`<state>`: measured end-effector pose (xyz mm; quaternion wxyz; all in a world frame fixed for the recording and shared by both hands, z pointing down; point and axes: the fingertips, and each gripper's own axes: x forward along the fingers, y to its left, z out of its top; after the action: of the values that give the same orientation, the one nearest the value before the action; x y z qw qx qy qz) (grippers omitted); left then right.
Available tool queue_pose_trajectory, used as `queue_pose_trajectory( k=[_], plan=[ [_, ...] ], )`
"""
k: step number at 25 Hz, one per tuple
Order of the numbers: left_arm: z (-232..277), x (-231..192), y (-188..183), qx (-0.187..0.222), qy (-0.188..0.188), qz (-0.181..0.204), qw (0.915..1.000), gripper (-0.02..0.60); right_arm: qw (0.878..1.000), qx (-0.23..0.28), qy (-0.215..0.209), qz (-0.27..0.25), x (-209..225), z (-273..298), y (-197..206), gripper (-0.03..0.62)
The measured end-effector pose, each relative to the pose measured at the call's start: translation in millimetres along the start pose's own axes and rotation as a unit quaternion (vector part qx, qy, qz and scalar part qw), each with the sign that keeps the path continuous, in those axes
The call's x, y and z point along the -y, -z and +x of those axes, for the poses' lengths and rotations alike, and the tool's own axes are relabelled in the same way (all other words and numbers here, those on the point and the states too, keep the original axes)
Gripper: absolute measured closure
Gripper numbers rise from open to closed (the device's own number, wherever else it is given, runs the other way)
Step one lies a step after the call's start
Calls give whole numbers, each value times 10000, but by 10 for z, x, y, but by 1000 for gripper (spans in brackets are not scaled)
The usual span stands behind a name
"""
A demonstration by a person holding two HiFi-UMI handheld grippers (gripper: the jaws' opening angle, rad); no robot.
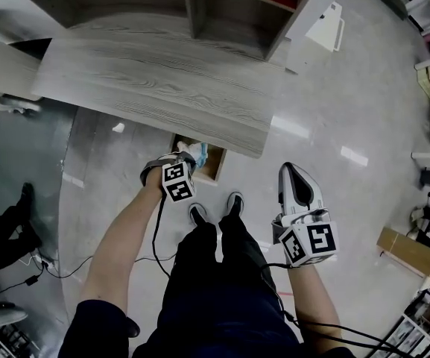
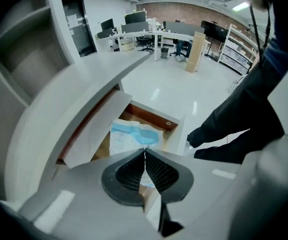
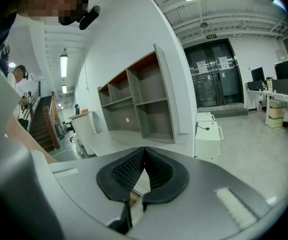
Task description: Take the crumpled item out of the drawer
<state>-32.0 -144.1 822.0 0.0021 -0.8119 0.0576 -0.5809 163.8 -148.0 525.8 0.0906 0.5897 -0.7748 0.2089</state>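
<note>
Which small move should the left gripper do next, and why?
Probably open the left gripper before lowering it. Its fingers are shut together with nothing between them, while the crumpled item lies in the open drawer beyond their tips, so it seems they cannot take it yet.

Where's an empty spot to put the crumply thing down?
The grey wood-grain countertop is bare from the shelves to its front edge. The wooden drawer is crowded: the crumpled blue-and-white item covers much of it, left claw above.
</note>
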Motion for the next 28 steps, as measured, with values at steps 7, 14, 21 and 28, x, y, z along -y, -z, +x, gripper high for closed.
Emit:
queue_pose_trajectory(
  k=[7, 14, 21, 28],
  plan=[
    [-349, 85, -189, 373, -277, 30, 9989, 571, 9996, 203, -147, -150, -135, -19, -84, 588],
    [-896, 61, -349, 730, -807, -28, 9941, 571, 9984, 445, -234, -263, -202, -98, -269, 588],
    [-1215, -199, -498, 751, -1269, 122, 9890, 571, 9970, 676, -185, -338, -199, -180, -432, 588],
    [-1293, -765, -673, 572, -1777, 190, 9822, 571, 9958, 776, -182, -449, -240, -284, -554, 588]
  ],
)
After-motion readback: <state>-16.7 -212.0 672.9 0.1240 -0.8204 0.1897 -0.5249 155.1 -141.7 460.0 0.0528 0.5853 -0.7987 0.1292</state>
